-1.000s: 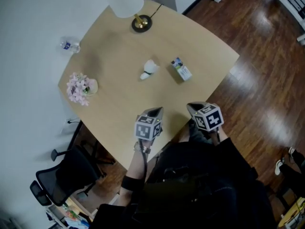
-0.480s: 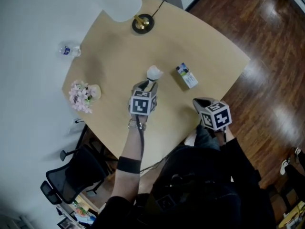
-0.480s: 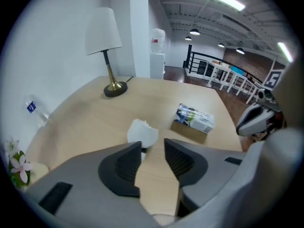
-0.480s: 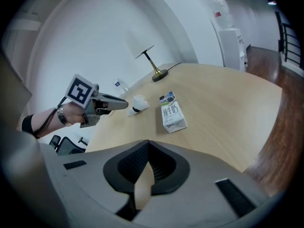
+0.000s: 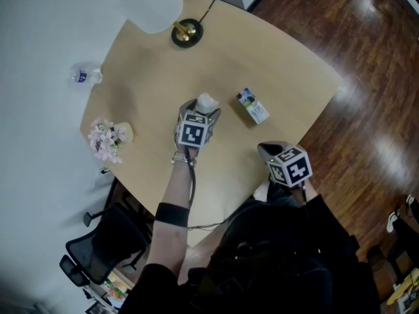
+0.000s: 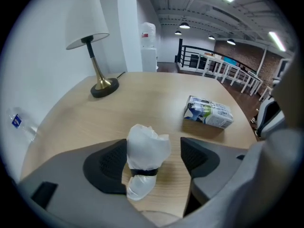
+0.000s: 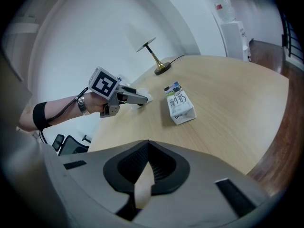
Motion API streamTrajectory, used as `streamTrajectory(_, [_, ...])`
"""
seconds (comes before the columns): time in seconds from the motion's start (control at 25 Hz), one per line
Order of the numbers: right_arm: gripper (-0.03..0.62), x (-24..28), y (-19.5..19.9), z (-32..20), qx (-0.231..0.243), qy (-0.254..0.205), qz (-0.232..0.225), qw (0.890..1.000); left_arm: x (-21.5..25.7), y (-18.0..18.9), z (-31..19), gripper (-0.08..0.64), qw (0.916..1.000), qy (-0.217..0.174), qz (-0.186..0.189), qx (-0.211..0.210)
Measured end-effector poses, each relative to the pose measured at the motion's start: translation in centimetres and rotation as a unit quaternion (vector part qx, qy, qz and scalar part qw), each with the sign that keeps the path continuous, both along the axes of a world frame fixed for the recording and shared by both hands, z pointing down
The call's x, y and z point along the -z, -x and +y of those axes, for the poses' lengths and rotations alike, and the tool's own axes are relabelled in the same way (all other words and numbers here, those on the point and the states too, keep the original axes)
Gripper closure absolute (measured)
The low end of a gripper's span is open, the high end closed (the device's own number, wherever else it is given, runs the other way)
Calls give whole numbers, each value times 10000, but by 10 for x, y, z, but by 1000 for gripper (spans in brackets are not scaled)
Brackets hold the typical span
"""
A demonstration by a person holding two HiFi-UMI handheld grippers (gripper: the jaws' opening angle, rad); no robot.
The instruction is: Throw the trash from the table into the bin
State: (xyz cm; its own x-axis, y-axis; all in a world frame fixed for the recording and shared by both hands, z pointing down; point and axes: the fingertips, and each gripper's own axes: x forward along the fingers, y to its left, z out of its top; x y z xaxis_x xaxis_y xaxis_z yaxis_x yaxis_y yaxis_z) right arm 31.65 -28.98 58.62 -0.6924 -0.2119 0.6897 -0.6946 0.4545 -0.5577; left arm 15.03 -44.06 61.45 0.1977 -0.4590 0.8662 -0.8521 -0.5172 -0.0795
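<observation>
A small white crumpled bag (image 5: pixel 207 101) tied with a dark band lies mid-table. My left gripper (image 5: pixel 202 110) reaches over it. In the left gripper view the bag (image 6: pixel 145 148) sits between the two dark pads, closer to the left pad (image 6: pixel 107 167), with a gap to the right one. The jaws have just been opening and stand open around the bag. A small milk carton (image 5: pixel 252 106) lies on its side to the right, also seen as the carton (image 7: pixel 180 106) in the right gripper view. My right gripper (image 5: pixel 270 149) hovers at the table's near edge, its jaws (image 7: pixel 148 144) shut and empty.
The round wooden table (image 5: pixel 288 57) carries a lamp (image 5: pixel 186 31) at the back and a pink flower bunch (image 5: pixel 108 138) at its left edge. A water bottle (image 5: pixel 84 76) lies left of the table top. A black office chair (image 5: pixel 98 254) stands lower left. Dark wood floor lies to the right.
My left gripper has travelled from the table's near edge out to the white bag and opened around it. The right gripper shifted slightly.
</observation>
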Motion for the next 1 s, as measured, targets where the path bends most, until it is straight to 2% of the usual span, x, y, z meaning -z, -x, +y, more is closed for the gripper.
streamTrajectory(0.16, [584,-2,-3,0,5,-1,10,10000,-3,4,-4,356,9996,-179,-168,164])
streamTrajectory(0.36, [584,1,-7,-1,1,-44,19,10000,9,-1,0,437,9990,-301,17,338])
streamTrajectory(0.64, [584,7,2,9,218,-157,11,9996,43,-15,48,469,9963,-414,545,526])
streamTrajectory(0.88, [584,14,18,36,570,-211,6,9982,61,-22,133,477,9880,-268,1172,965])
streamTrajectory(1.0, [584,17,36,54,865,-243,38,9959,61,-9,175,479,9843,-258,1230,1238])
